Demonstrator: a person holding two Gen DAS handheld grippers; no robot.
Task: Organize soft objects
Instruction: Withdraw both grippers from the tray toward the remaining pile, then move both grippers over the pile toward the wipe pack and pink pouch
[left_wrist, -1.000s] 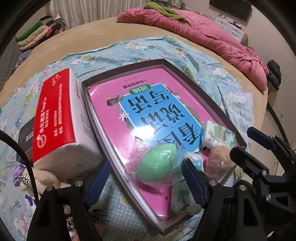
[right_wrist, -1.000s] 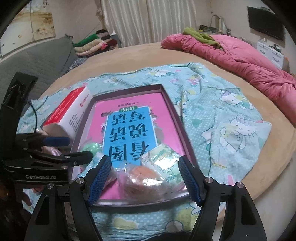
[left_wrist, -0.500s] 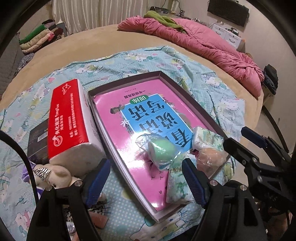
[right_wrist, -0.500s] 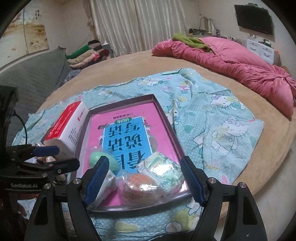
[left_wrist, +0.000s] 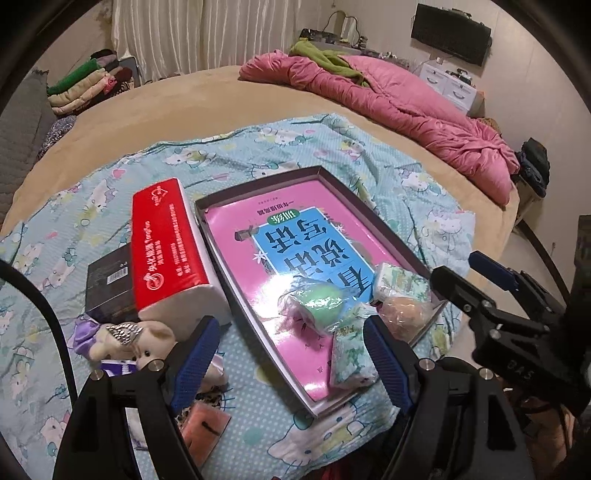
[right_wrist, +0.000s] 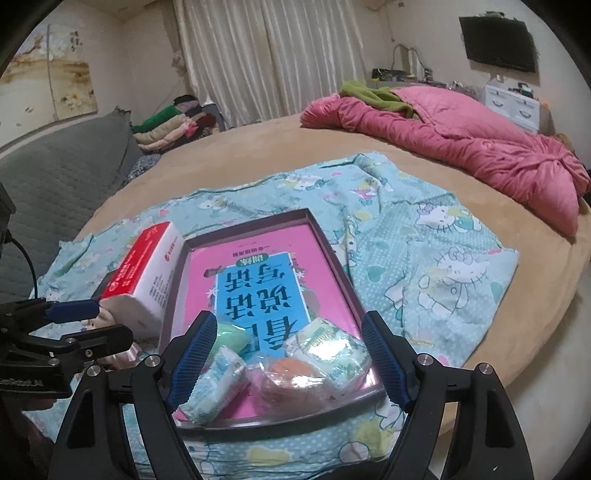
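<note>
- The plush bear (left_wrist: 138, 338) lies outside the tray (left_wrist: 258, 177), close under the left gripper (left_wrist: 290, 356); reaching for it could nudge the tissue pack (left_wrist: 168, 251) beside it.
- Both the left gripper and the right gripper (right_wrist: 286, 356) are spread wide, holding nothing.
- In the tray's near corner sit a wrapped green sponge (left_wrist: 319, 301), an orange one (right_wrist: 291, 371) and slippery packets (right_wrist: 328, 350).

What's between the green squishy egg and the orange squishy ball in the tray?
In the left wrist view, a small white-and-green tissue pack lies between the wrapped green egg and the wrapped orange ball.
</note>
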